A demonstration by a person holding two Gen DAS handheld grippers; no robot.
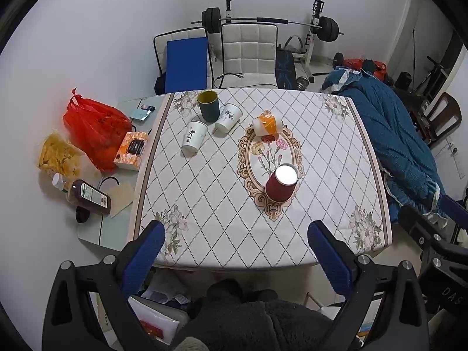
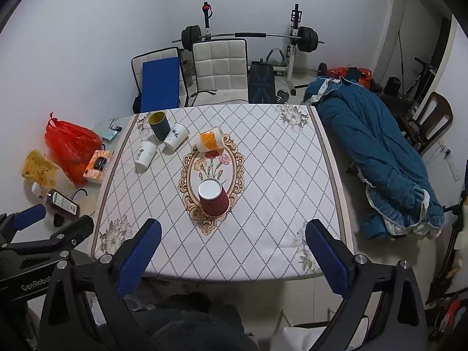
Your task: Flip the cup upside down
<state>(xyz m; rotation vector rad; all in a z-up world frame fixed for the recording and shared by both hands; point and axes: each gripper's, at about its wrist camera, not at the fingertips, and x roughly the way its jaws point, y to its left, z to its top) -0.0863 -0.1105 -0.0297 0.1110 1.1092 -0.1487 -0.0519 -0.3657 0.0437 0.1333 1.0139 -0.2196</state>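
A dark red paper cup [image 1: 281,185] stands upside down, white base up, on the oval flower motif of the tablecloth; it also shows in the right wrist view [image 2: 213,197]. An orange-and-white cup [image 1: 266,125] [image 2: 209,141] stands upside down farther back. Two white cups [image 1: 194,138] [image 1: 228,118] and a dark green cup [image 1: 208,106] stand upright at the back left. My left gripper [image 1: 235,235] is open and empty above the table's near edge. My right gripper [image 2: 232,234] is open and empty, also at the near edge.
The table [image 1: 336,234] carries a diamond-pattern cloth. Left of it lie a red bag [image 1: 93,125], a tissue box [image 1: 131,150], a snack bag [image 1: 58,155] and a dark bottle [image 1: 89,197]. A blue quilt [image 1: 400,143] lies right. Chairs [image 1: 248,52] and a barbell rack stand behind.
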